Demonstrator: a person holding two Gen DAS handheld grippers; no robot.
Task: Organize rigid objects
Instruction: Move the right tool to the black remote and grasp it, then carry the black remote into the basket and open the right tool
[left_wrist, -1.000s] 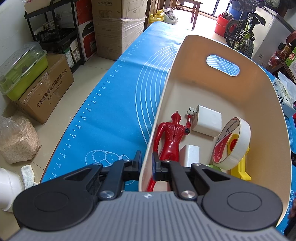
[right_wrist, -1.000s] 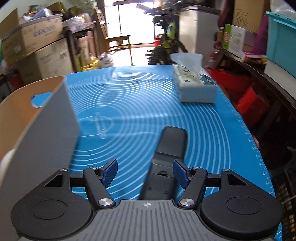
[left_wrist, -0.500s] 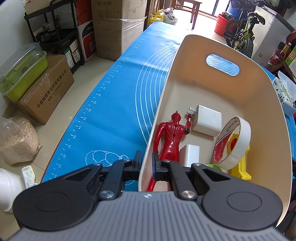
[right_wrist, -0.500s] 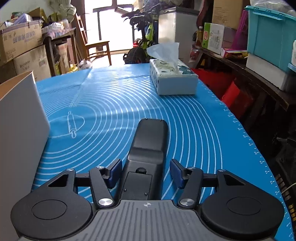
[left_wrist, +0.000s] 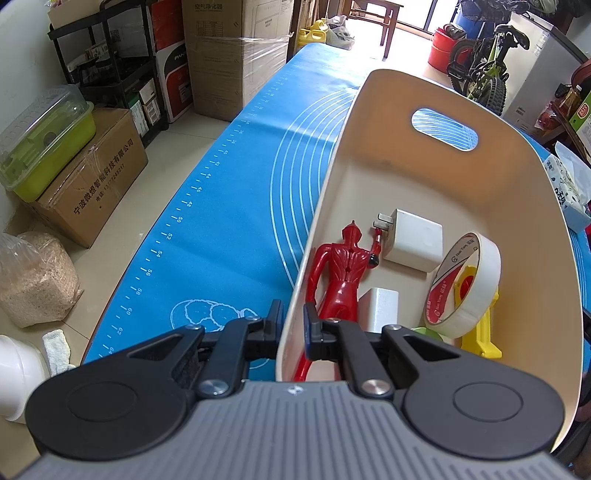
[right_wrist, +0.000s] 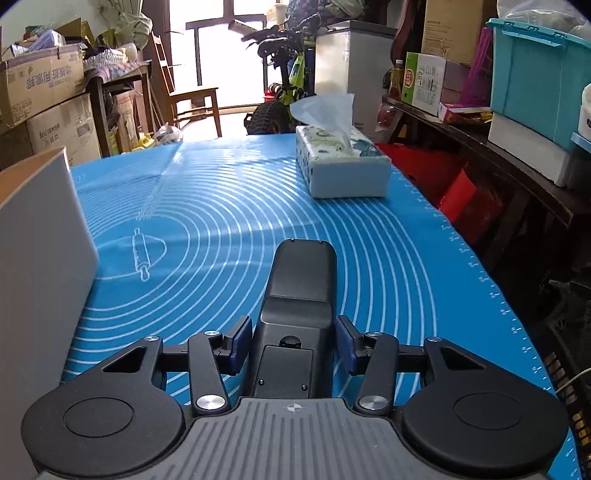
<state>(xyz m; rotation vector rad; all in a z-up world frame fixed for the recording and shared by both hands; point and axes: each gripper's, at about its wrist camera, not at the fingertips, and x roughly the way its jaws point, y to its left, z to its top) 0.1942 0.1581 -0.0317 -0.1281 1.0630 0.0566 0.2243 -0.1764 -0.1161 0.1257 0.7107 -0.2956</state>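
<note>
**Both grippers were busy: bin wall in one, remote in the other**

Your left gripper (left_wrist: 293, 326) was clamped on the near wall of the cream bin (left_wrist: 436, 177), one finger outside, one inside. Inside it lay a red figure (left_wrist: 341, 269), a white charger (left_wrist: 413, 240) and a tape roll (left_wrist: 463, 280). Your right gripper (right_wrist: 293, 341) had its blue pads against the sides of the black remote (right_wrist: 299, 295), which sat on the blue mat (right_wrist: 221, 206) beside the bin. A tissue box (right_wrist: 343, 166) stood further out.
</note>
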